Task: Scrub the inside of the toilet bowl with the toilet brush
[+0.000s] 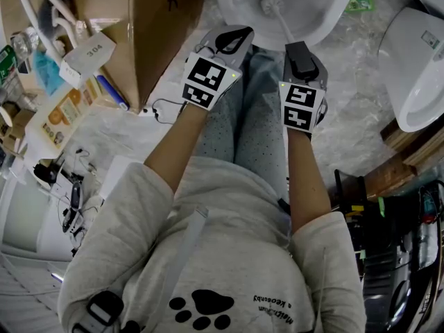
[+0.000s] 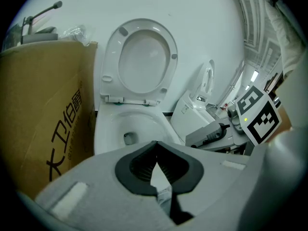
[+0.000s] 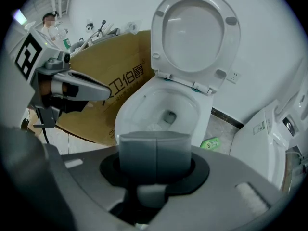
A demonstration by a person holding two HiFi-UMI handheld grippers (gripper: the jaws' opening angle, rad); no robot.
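Just right of the cardboard box (image 1: 159, 26), the left gripper (image 1: 232, 37) hangs at the toilet bowl's (image 1: 326, 12) near rim, jaws together on nothing. The toilet brush (image 1: 272, 5) has its head inside the bowl, seemingly against the near wall. The right gripper (image 1: 300, 50) is clamped on its handle.

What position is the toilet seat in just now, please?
Up: the toilet seat stands tilted back against the wall above the open bowl.

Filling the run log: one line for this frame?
right hand-held gripper: shut on toilet brush, head inside toilet bowl | left hand-held gripper: shut, empty | toilet seat: up
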